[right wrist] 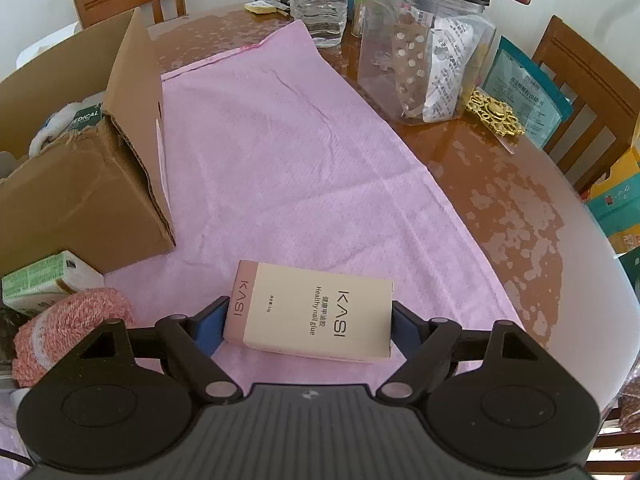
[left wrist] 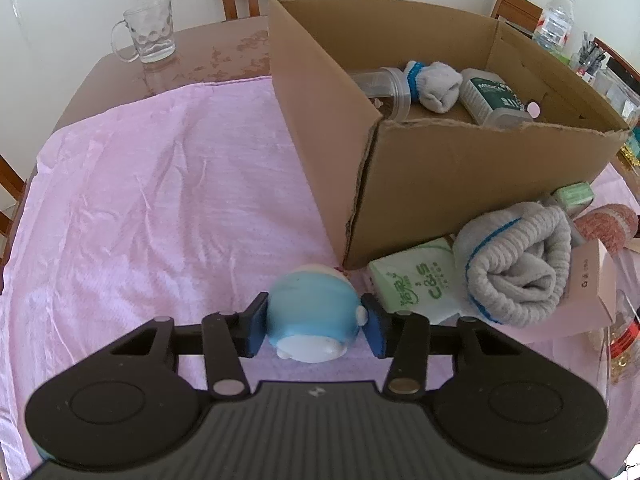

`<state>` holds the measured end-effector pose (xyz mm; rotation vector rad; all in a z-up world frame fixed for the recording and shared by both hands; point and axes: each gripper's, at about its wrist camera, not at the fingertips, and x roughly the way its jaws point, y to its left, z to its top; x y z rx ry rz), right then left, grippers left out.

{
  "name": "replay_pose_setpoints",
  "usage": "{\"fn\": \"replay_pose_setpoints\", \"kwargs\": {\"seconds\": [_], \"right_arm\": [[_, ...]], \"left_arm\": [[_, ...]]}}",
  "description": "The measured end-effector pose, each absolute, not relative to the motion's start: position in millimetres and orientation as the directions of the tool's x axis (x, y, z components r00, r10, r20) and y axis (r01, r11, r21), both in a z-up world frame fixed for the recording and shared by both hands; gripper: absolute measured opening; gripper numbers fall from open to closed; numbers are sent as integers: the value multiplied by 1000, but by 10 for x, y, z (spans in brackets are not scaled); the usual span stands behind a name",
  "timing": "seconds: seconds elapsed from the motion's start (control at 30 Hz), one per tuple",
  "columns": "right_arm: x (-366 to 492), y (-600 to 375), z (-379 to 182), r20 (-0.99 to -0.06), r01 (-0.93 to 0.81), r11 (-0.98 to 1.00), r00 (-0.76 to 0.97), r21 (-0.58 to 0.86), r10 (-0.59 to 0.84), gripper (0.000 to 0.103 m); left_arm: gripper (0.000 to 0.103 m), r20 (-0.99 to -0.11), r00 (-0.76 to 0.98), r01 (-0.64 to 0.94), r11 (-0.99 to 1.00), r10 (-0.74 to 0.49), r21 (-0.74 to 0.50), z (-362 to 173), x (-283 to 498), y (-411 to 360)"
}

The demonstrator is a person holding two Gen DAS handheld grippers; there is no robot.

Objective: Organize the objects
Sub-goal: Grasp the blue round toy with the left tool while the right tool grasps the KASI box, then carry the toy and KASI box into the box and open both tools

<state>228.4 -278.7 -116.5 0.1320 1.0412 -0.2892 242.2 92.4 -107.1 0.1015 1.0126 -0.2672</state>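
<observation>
My left gripper (left wrist: 316, 326) is shut on a blue and white toy figure (left wrist: 312, 314), low over the pink cloth (left wrist: 160, 200) just in front of the cardboard box (left wrist: 460, 184). The box holds a rolled grey sock (left wrist: 436, 84), a clear jar (left wrist: 384, 84) and a green-labelled bottle (left wrist: 492, 100). My right gripper (right wrist: 310, 320) is shut on a beige KASI nail glue box (right wrist: 316, 314), right of the cardboard box (right wrist: 80, 192).
Beside the box lie a grey sock roll (left wrist: 516, 268), green tissue packs (left wrist: 416, 284) and a pink knitted roll (right wrist: 72, 320). A glass mug (left wrist: 148, 32) stands far left. A water bottle (right wrist: 320, 0), a big plastic jar (right wrist: 428, 52) and packets crowd the table's right side.
</observation>
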Motion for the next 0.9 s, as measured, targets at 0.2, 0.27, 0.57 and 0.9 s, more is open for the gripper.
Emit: {"fn": "replay_pose_setpoints", "kwargs": {"seconds": [0.2, 0.27, 0.57, 0.9], "right_arm": [[2266, -2758, -1099, -860, 262, 964, 481, -43, -169, 85], [2259, -2742, -1044, -858, 242, 969, 488, -45, -162, 85], [2217, -2666, -759, -854, 143, 989, 512, -24, -95, 85], [2190, -2455, -326, -827, -61, 998, 562, -35, 6, 85]], "left_arm": [[47, -855, 488, 265, 963, -174, -44, -1061, 2428, 915], [46, -860, 480, 257, 965, -174, -52, -1053, 2437, 925], [46, -870, 465, 230, 971, -161, -56, -907, 2422, 977], [46, -860, 496, 311, 949, -118, 49, -315, 2297, 937]]}}
